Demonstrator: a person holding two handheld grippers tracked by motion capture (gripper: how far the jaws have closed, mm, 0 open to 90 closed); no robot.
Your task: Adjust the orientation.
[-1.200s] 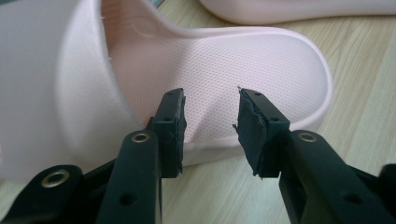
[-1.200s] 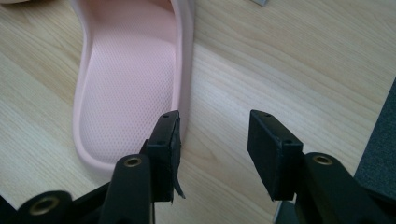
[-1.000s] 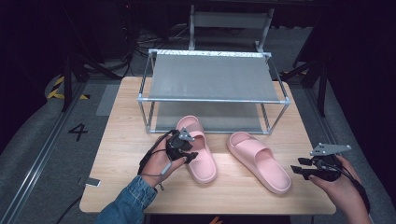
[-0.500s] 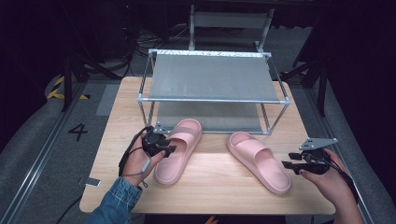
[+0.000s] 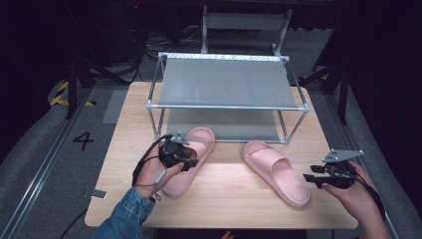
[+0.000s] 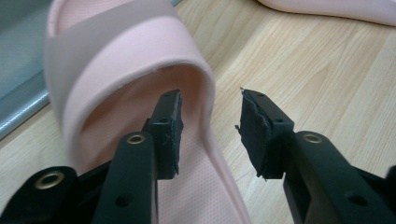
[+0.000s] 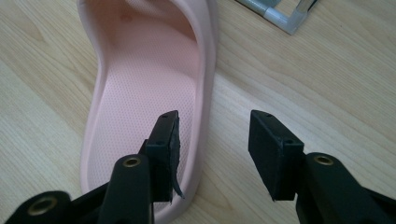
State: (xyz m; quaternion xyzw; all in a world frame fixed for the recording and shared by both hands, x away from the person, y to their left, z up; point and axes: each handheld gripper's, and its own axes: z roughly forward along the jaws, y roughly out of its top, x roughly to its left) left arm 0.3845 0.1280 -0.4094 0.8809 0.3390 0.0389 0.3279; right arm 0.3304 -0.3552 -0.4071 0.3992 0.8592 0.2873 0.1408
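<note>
Two pink slippers lie on the wooden table in front of a metal shoe rack (image 5: 226,82). My left gripper (image 5: 191,163) sits at the left slipper (image 5: 199,144). In the left gripper view my left gripper (image 6: 210,100) straddles the side rim of the left slipper (image 6: 116,51), one jaw inside and one outside. Its jaws have just been opening and neither pad presses the rim. My right gripper (image 5: 309,175) is at the heel of the right slipper (image 5: 276,167). In the right gripper view my right gripper (image 7: 215,121) stands open astride the side wall of that slipper (image 7: 144,84).
The rack has two grey mesh shelves and fills the back half of the table (image 5: 224,199). Its lower corner (image 7: 285,18) shows just beyond the right slipper. Dark floor with cables and stands surrounds the table.
The left slipper's heel has swung to the left with my left gripper, so the slipper now lies slanted. My right gripper has shifted slightly toward the right slipper's heel.
</note>
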